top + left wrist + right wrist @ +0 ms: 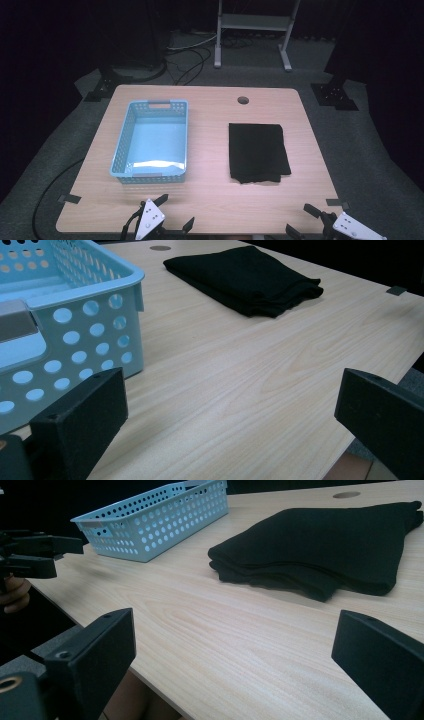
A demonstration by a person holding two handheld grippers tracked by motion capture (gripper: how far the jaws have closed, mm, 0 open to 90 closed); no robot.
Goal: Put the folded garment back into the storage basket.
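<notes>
both grippers, left gripper (175,212) and right gripper (300,220), are gaping wide and empty near the folded black cloth (258,152); a shallow pinch is risking lifting one layer, unfolding it beside the blue basket (150,142).

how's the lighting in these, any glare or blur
High view: table lit, surroundings dark, pale glare on the blue basket floor. Left gripper view: sharp on the folded black cloth, near jaws soft. Right gripper view: cloth folds clear, jaws blurred.

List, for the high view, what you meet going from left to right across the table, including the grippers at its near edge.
Blue basket → left gripper → round hole in the tabletop → folded black cloth → right gripper.
</notes>
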